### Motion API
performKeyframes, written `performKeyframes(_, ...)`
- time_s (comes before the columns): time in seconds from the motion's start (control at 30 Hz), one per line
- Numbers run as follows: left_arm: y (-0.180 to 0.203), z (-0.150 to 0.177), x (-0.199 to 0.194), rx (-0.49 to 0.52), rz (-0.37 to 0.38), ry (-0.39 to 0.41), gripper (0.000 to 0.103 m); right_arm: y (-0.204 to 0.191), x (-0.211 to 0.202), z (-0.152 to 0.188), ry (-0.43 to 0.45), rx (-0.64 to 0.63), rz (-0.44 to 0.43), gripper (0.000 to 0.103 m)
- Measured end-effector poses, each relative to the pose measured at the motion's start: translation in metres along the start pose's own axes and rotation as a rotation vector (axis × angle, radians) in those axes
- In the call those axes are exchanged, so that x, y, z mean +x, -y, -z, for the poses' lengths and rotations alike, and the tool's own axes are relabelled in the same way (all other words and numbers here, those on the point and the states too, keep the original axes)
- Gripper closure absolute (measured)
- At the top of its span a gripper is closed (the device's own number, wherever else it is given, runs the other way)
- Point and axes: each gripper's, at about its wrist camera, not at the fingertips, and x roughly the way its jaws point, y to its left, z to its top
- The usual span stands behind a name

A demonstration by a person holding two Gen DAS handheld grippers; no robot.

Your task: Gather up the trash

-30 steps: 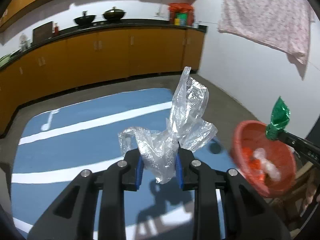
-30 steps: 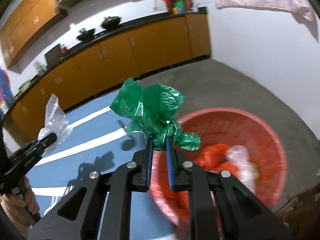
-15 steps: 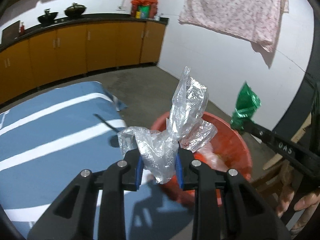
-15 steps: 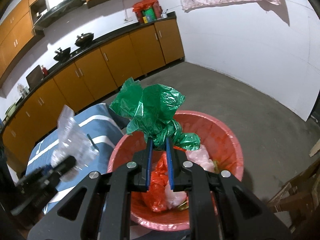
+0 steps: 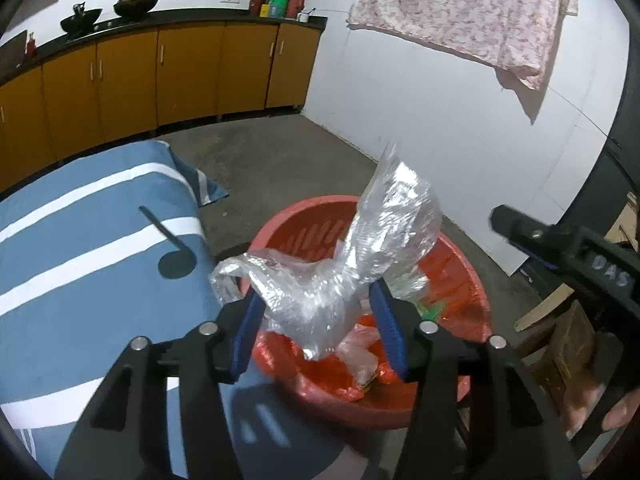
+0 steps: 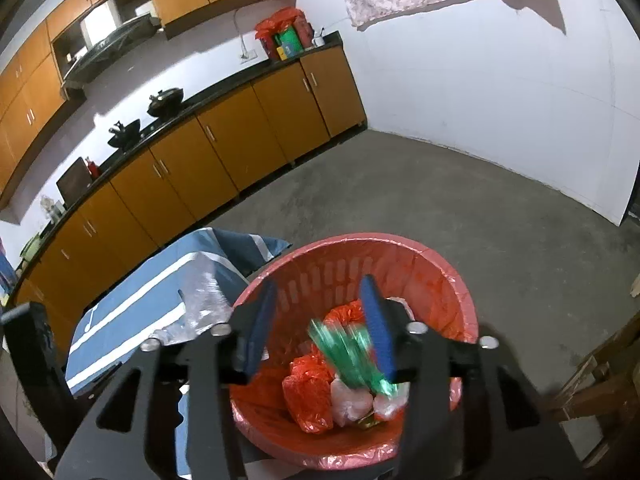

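A red basket (image 5: 476,280) lined with a red bag stands on the floor beside the table; it also shows in the right wrist view (image 6: 460,280). My left gripper (image 5: 318,322) is open above its near rim, and a crumpled clear plastic bag (image 5: 360,264) sits loose between the spread fingers. My right gripper (image 6: 320,330) is open over the basket. A green plastic bag (image 6: 350,360), blurred, is dropping from it onto red and white trash inside. The right gripper also shows at the right edge of the left wrist view (image 5: 520,232).
A table with a blue, white-striped cloth (image 5: 80,264) lies left of the basket. Orange kitchen cabinets (image 5: 160,76) line the far wall. A pink cloth (image 5: 460,12) hangs on the white wall. Wooden pieces (image 6: 600,376) lie right of the basket.
Both grippers have opened over the basket. The green bag has left my right gripper and is falling in. The clear bag has come loose between my left fingers.
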Motion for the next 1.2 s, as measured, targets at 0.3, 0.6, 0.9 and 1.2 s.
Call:
performKeyframes(0.3,-0.006,0.000,-0.009,-0.029,0.007,0.017,0.034,-0.010,-0.028,0.009,0.088,-0.038,0.063,0.024)
performKeyframes(0.6,-0.043,0.011,-0.071,-0.095,-0.068,0.150,0.017,-0.042,-0.060,0.038,0.213,-0.204,0.141,0.007)
performKeyframes(0.9,-0.070,0.035,-0.162,-0.101,-0.313,0.330,0.004,-0.083,-0.090,0.062,0.279,-0.308,0.174,0.002)
performKeyframes(1.2,-0.064,0.082,-0.222,-0.054,-0.529,0.393,0.004,-0.106,-0.107,0.097,0.284,-0.359,0.201,0.002)
